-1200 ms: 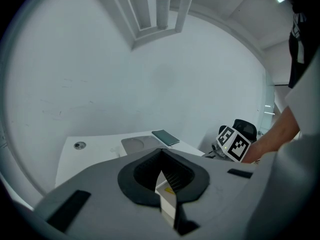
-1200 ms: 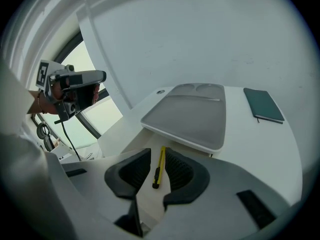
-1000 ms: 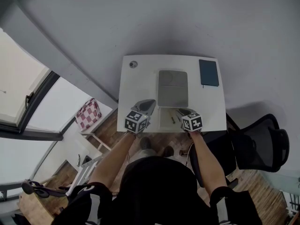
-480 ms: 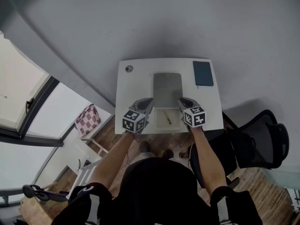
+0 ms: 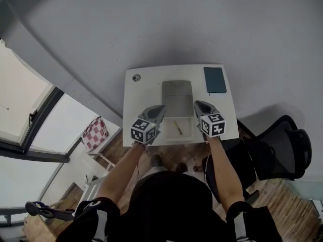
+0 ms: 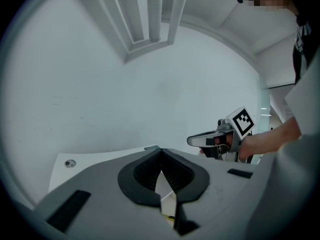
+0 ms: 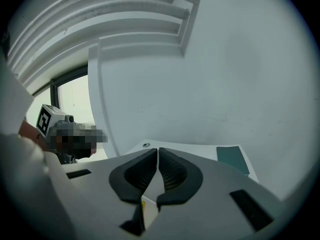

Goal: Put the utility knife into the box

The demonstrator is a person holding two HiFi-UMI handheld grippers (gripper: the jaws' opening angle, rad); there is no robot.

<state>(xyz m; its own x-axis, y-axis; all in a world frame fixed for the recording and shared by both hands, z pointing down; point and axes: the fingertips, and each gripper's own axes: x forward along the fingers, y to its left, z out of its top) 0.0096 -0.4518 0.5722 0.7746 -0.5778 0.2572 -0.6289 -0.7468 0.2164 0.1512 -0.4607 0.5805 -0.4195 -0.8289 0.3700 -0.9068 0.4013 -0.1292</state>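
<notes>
A small olive-yellow utility knife [image 5: 177,126] lies in a pale shallow rectangle [image 5: 171,133] near the table's front edge. I cannot tell if this rectangle is the box's lower half. Behind it lies a grey rectangular box part [image 5: 177,97]. My left gripper [image 5: 160,108] hovers left of the knife and my right gripper [image 5: 198,105] right of it. Both are apart from the knife. In the left gripper view the left gripper [image 6: 161,151] has its jaws together and empty. In the right gripper view the right gripper [image 7: 158,151] looks the same.
The white table [image 5: 139,100] carries a dark teal notebook [image 5: 215,80] at the back right and a small round object [image 5: 136,77] at the back left. A grey wall stands behind. A black chair [image 5: 282,150] stands to the right, and a red-checked item [image 5: 95,134] lies on the floor at the left.
Both grippers have moved forward over the table's front edge and now flank the knife. The right one has risen from beside the knife. The knife has not moved.
</notes>
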